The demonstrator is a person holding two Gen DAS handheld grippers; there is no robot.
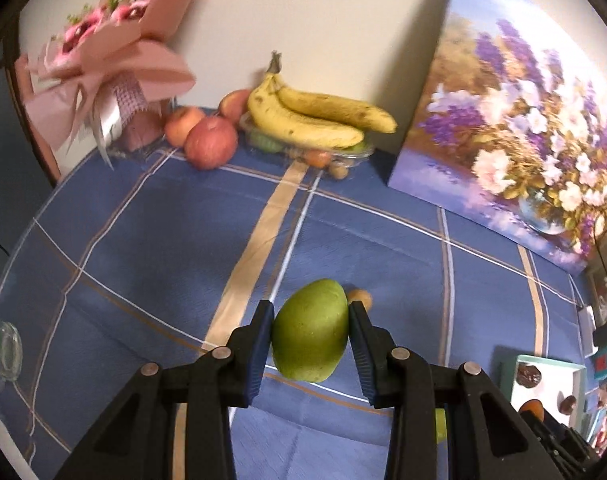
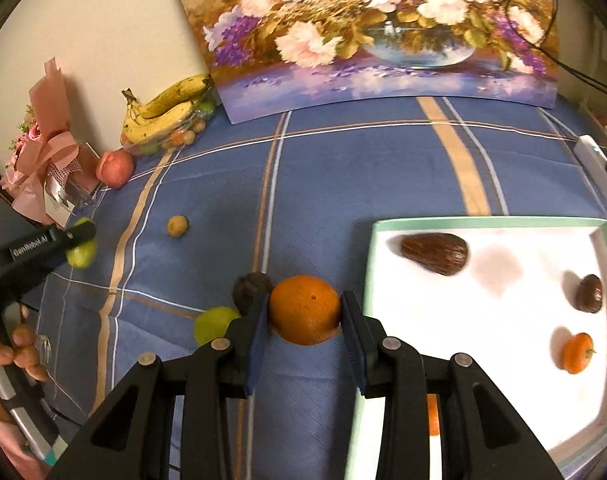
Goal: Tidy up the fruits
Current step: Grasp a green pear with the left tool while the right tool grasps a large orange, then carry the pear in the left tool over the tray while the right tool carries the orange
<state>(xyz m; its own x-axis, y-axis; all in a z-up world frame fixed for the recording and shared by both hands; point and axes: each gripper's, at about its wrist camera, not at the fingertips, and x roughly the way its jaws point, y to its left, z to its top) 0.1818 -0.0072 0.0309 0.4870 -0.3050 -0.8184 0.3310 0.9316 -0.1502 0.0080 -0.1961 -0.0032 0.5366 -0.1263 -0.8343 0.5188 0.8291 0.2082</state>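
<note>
Gripping green mango (image 1: 309,340) across its middle with left gripper (image 1: 309,346); clamping orange (image 2: 304,309) with right gripper (image 2: 305,326). Likely firm, smooth, bruise-prone.

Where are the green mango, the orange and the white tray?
green mango (image 1: 309,334), left wrist view, middle of its skin
orange (image 2: 304,309), right wrist view, its front
white tray (image 2: 483,222), right wrist view, far rim

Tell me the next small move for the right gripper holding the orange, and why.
Probably carry it rightward over the white tray and lower it. The right gripper is shut on the orange, just left of the tray, where a smaller orange fruit already lies.
</note>
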